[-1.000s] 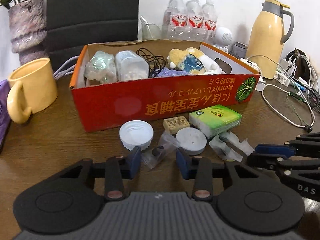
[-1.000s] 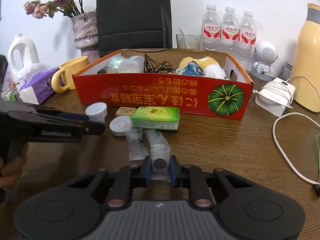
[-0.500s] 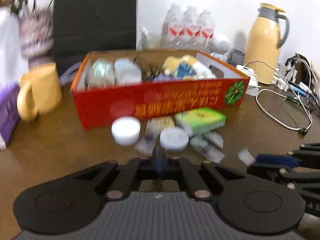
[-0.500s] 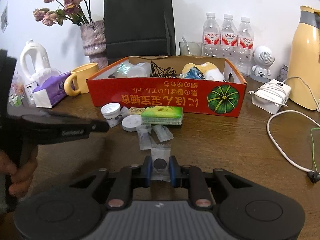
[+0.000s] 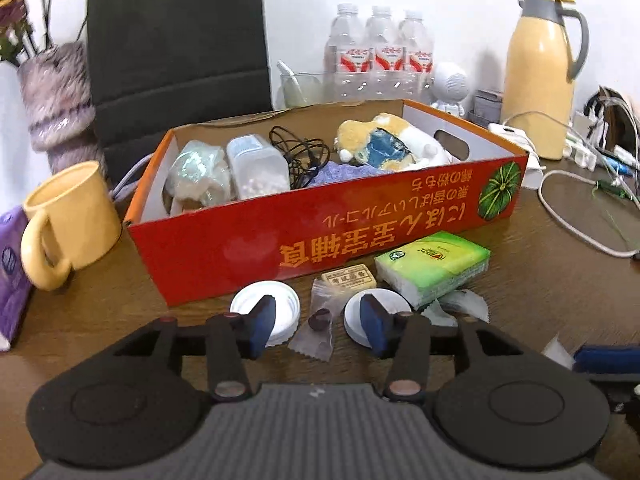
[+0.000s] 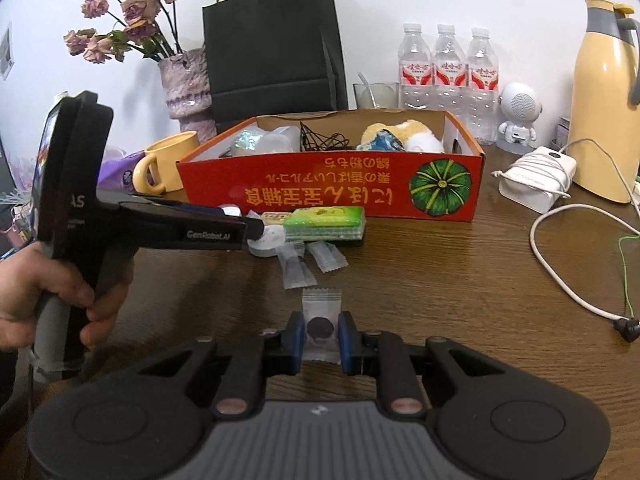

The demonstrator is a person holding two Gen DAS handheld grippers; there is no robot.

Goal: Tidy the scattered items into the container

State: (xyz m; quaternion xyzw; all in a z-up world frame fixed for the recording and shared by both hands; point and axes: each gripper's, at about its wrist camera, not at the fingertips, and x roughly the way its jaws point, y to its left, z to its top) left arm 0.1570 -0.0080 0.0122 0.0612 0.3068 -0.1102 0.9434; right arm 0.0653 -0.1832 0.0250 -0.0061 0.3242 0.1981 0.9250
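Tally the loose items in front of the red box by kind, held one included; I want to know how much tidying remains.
White lids: 2
Clear sachets: 4, one in the right hand-held gripper
Green tissue pack: 1
Small tan box: 1
Total: 8

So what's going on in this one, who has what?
A person with a gripper in each hand is clearing small items from a wooden table into the red cardboard box. The right gripper is shut on a clear packet with a dark disc. The left gripper is opening its jaws around a similar packet lying between two white lids; nothing is gripped there yet.
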